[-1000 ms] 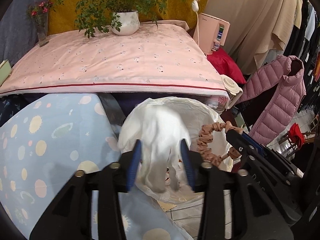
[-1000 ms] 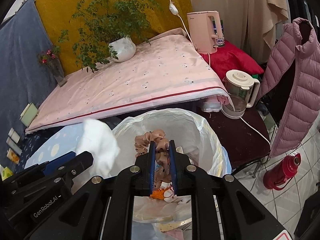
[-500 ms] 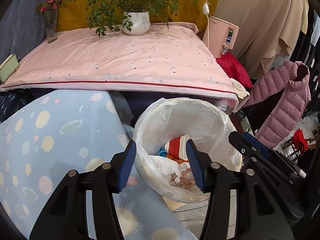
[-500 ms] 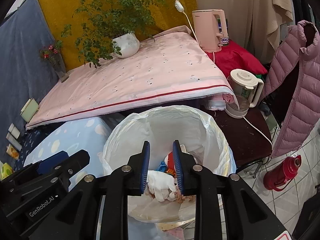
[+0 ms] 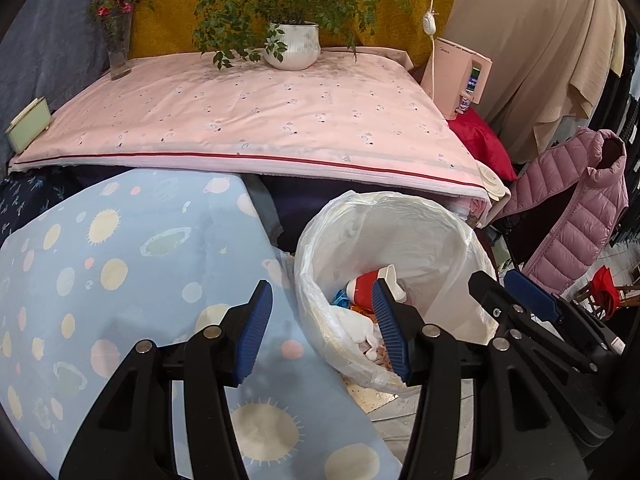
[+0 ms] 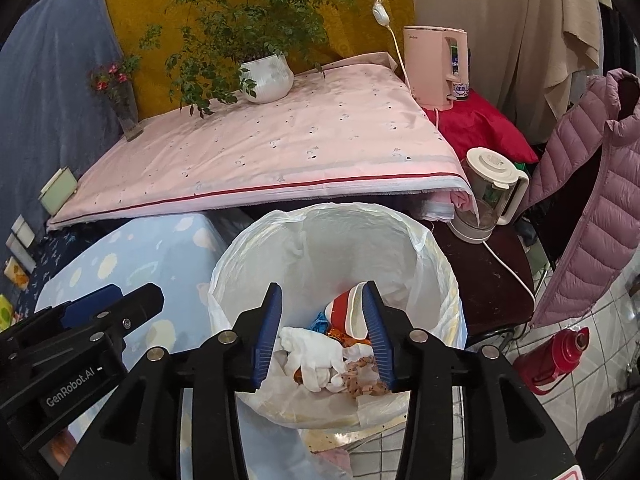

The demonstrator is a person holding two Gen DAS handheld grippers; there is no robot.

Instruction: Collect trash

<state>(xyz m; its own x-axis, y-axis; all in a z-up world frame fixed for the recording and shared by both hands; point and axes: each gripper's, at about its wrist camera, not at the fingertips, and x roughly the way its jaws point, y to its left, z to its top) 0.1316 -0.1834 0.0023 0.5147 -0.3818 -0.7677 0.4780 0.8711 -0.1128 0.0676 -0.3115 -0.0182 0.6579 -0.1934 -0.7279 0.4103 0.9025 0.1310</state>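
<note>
A bin lined with a white plastic bag stands on the floor below the tables. Inside lie a crumpled white cloth, a pinkish scrunchie, a red and white cup and small scraps. My left gripper is open and empty, over the bin's left rim and the blue cloth. My right gripper is open and empty, above the bin's mouth. Each gripper also shows in the other's view: the right one, the left one.
A blue planet-print cloth covers the near surface on the left. Behind is a pink-covered table with a potted plant. A blender jug, pink kettle, red thermos and pink jacket crowd the right.
The left gripper let go of the white cloth and the right gripper let go of the scrunchie; both now lie in the bin. Both grippers opened and the left one drew back left.
</note>
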